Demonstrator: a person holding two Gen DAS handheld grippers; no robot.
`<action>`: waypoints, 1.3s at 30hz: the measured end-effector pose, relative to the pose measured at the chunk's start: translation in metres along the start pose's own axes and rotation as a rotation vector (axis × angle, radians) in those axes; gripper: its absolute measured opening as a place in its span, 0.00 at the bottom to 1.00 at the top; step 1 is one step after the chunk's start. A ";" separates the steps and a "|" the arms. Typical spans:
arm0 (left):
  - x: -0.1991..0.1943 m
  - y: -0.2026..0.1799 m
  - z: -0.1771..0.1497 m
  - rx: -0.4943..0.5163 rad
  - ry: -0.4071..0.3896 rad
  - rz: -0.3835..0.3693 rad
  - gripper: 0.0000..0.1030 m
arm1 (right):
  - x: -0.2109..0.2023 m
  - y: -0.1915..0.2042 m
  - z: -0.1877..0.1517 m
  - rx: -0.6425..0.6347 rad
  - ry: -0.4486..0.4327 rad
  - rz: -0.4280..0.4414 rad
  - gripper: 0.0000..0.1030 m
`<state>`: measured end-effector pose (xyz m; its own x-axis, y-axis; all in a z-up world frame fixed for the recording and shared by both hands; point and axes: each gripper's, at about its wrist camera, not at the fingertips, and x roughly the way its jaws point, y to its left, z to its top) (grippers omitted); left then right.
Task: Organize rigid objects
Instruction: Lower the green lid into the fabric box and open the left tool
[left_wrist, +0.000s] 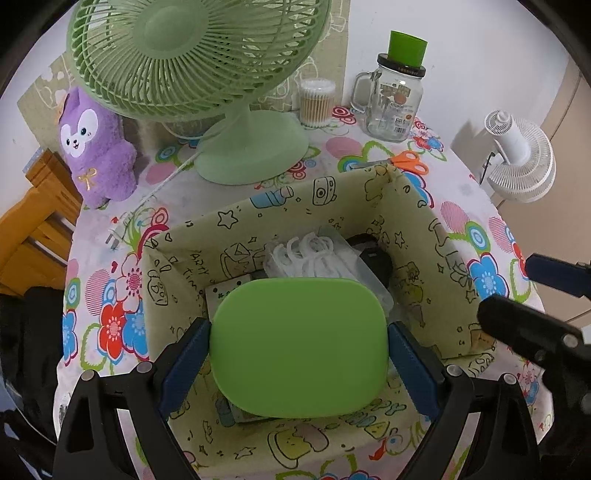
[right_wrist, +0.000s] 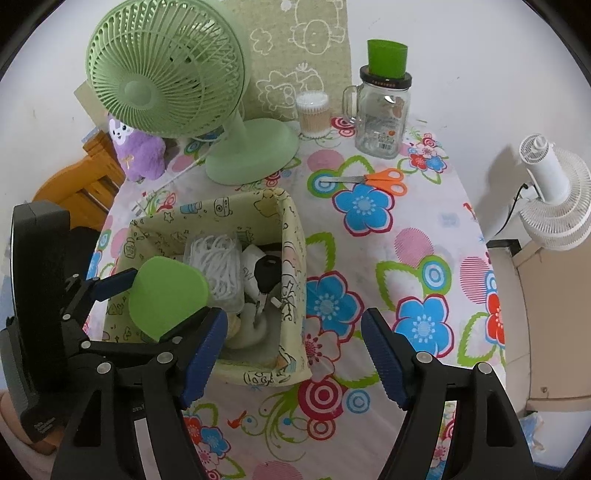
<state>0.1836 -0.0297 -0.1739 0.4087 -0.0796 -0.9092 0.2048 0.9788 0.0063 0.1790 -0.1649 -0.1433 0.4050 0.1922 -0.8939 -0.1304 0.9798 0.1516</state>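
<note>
Left gripper (left_wrist: 299, 354) over box (left_wrist: 417, 221), gripping green case (left_wrist: 299, 347)

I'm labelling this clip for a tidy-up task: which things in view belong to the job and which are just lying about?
Part of the job:
- left gripper, shut on green lid
- fabric storage box it hangs over
- orange scissors, possibly next
- right gripper, open

Lying about:
- green fan
- purple plush
- glass jar
- cotton swabs
- white fan
</note>
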 end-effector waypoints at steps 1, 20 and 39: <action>0.000 0.001 0.001 -0.002 0.000 -0.001 0.92 | 0.002 0.001 0.000 -0.001 0.004 -0.001 0.75; -0.009 0.008 -0.009 0.000 0.015 0.017 0.99 | 0.013 0.014 -0.004 -0.016 0.027 0.009 0.75; -0.054 0.021 -0.029 -0.042 -0.033 0.052 1.00 | -0.009 0.032 -0.012 -0.041 -0.016 -0.004 0.80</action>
<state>0.1404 0.0003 -0.1366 0.4472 -0.0344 -0.8938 0.1459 0.9887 0.0349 0.1600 -0.1358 -0.1357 0.4199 0.1894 -0.8876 -0.1657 0.9775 0.1302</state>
